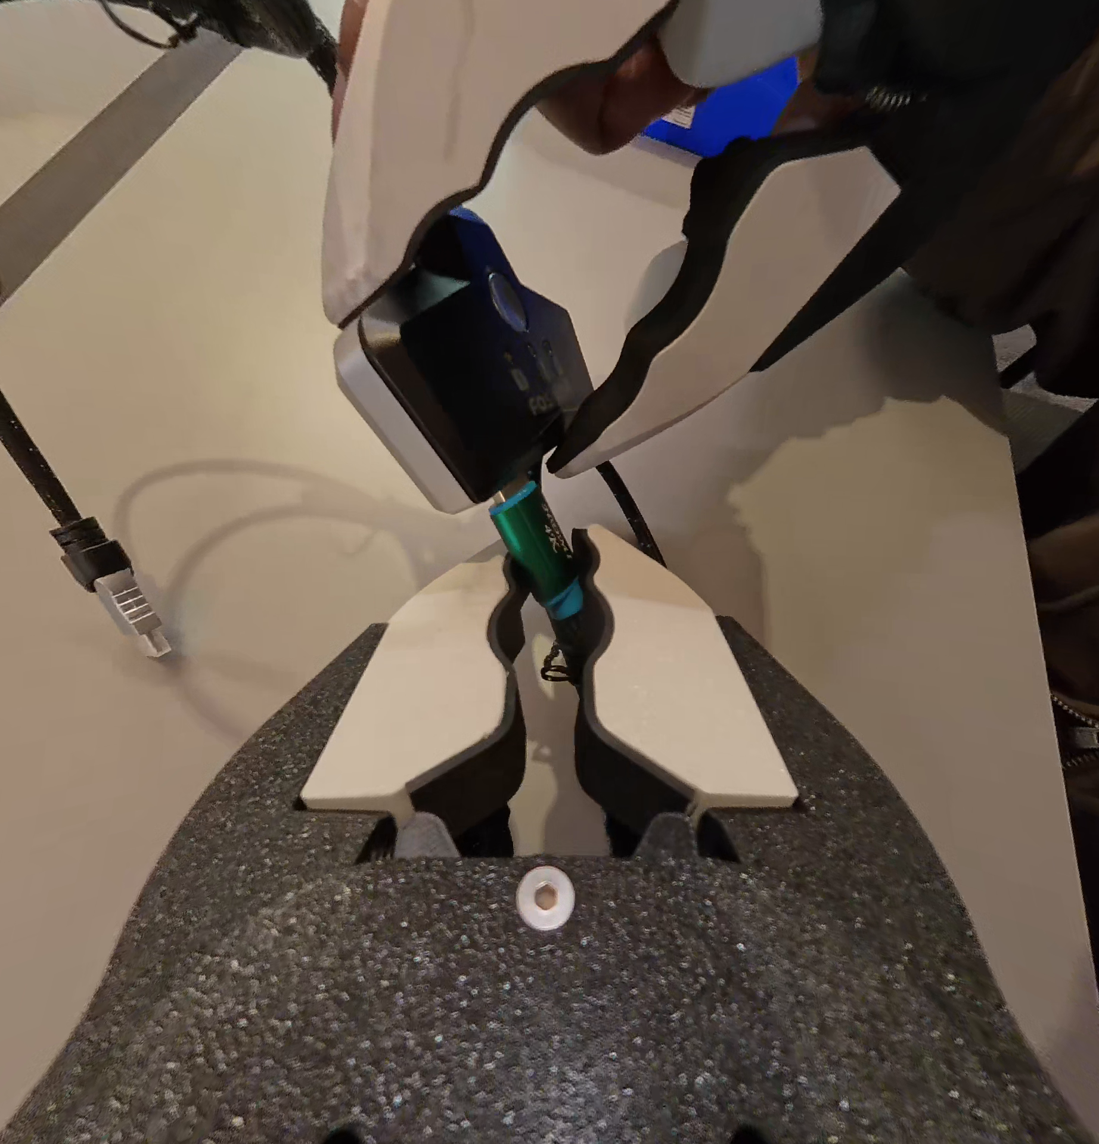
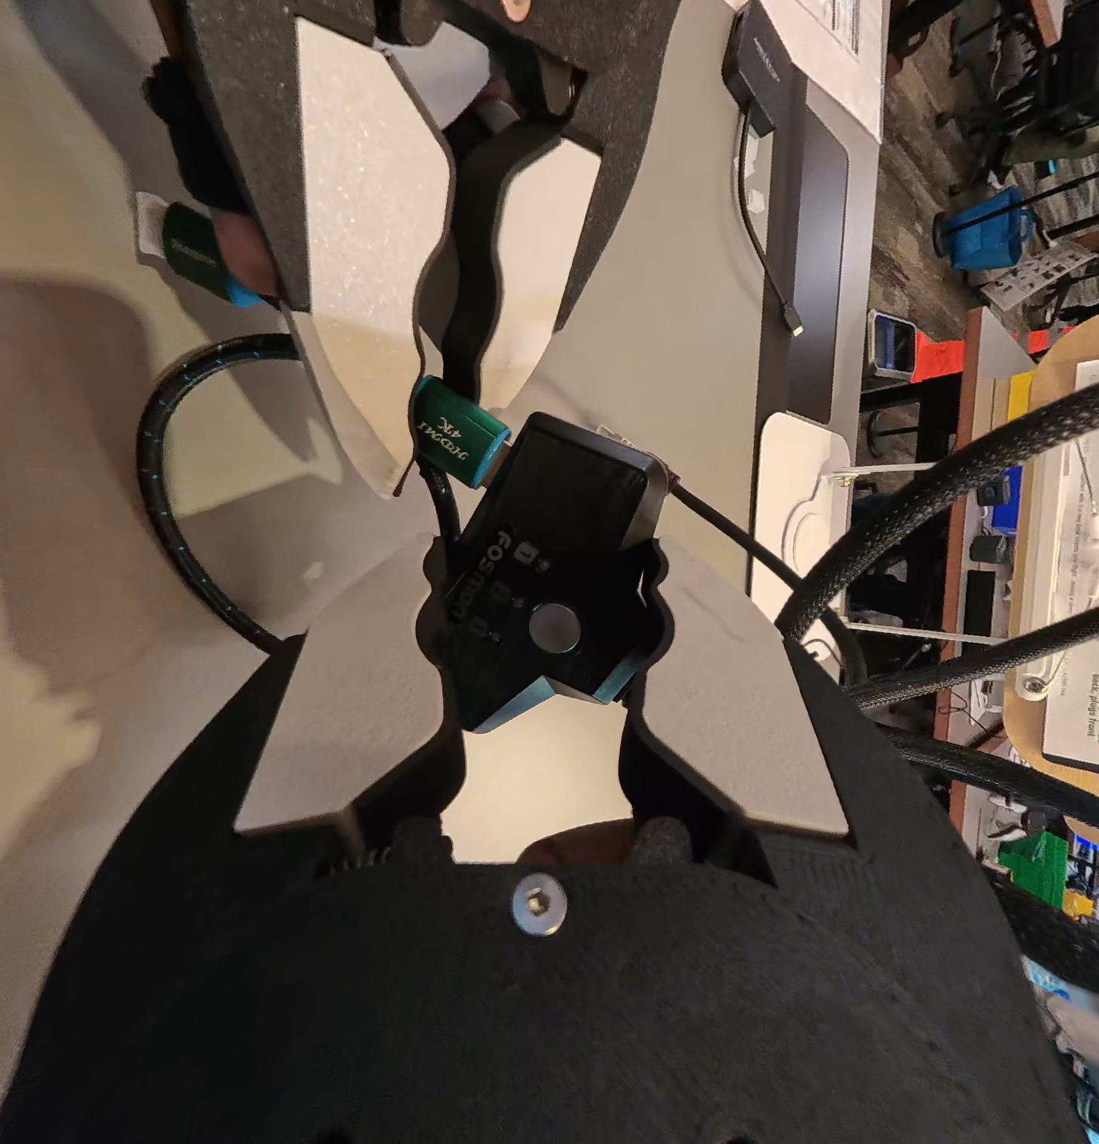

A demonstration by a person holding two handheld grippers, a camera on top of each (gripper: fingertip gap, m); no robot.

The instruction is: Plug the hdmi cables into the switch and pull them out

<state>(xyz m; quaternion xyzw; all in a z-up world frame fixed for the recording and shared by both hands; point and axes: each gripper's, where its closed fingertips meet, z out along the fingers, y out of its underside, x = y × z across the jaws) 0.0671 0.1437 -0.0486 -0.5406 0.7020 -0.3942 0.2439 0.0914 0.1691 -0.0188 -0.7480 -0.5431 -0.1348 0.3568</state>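
Note:
My left gripper is shut on a green metal plug at the end of a black braided cable. The plug's bare metal tip sits at the end face of a small black box that has a round button. My right gripper is shut on that black box and holds it above the pale table. In the right wrist view the left gripper comes in from the top with the green plug against the box's corner. The right gripper reaches down from the top of the left wrist view.
A second green plug lies on the table at the upper left. A black network cable with a clear plug lies at the left. A thin black cable leaves the box. A black adapter and a white pad sit near the table's edge.

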